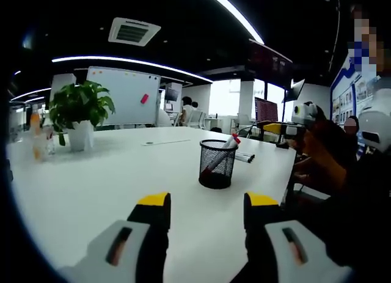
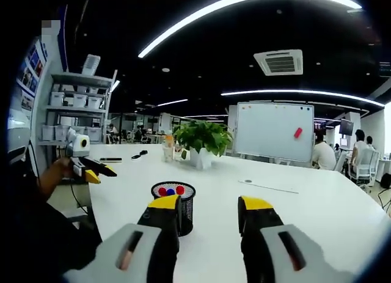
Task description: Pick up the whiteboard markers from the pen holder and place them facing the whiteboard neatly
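A black mesh pen holder (image 1: 217, 164) stands on the white table (image 1: 110, 179), a little ahead of my left gripper (image 1: 208, 203), which is open with nothing between its jaws. A marker with a red cap (image 1: 234, 138) leans out of the holder's rim. A marker-like object (image 1: 245, 157) lies on the table just behind the holder. In the right gripper view the pen holder (image 2: 184, 211) sits partly behind the left jaw of my open right gripper (image 2: 209, 205), showing red and blue marker caps (image 2: 170, 190). The whiteboard (image 1: 125, 95) (image 2: 274, 131) stands beyond the table's far side.
A potted plant (image 1: 79, 112) (image 2: 203, 139) stands on the table near the whiteboard. A thin strip (image 2: 269, 186) lies on the tabletop. Shelves with boxes (image 2: 73, 106) are at the left. People sit at the far right (image 2: 322, 153). Each view shows the other gripper, hand-held (image 1: 287, 129) (image 2: 91, 170).
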{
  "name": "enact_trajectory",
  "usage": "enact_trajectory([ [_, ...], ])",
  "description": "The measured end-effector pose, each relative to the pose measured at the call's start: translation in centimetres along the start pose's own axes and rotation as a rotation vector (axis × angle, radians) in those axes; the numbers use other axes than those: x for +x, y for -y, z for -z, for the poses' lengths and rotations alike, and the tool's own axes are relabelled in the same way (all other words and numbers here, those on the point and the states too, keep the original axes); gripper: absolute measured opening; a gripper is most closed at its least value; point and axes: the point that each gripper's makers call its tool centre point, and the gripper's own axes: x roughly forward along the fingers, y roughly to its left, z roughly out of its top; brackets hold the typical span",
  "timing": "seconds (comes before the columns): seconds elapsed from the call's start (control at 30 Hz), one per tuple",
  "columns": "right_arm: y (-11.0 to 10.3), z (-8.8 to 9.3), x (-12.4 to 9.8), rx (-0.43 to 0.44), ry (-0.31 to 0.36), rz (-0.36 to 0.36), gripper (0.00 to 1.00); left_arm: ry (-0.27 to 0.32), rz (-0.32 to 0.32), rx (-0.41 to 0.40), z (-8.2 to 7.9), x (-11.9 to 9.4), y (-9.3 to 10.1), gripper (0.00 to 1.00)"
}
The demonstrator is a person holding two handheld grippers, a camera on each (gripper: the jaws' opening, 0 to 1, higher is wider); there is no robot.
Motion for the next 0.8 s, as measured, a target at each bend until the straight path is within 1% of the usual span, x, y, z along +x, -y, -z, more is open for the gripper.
enact_trajectory([
  [0.17, -0.4, 0.1, 0.2, 0.004, 0.000, -0.014, 0.40, -0.009, -0.002, 0.000, 0.2, 0.2, 0.0, 0.49],
  [0.43, -1.5, 0.6, 0.8, 0.004, -0.014, -0.039, 0.40, -0.013, -0.007, 0.012, 0.1, 0.0, -0.1, 0.49],
  [0.6, -1.7, 0.6, 1.0, 0.001, -0.015, -0.045, 0.40, -0.017, -0.001, 0.013, 0.1, 0.2, 0.0, 0.48],
  [0.8, -2.4, 0.9, 1.4, -0.001, -0.025, -0.066, 0.40, -0.019, -0.001, 0.018, 0.2, 0.3, 0.0, 0.48],
])
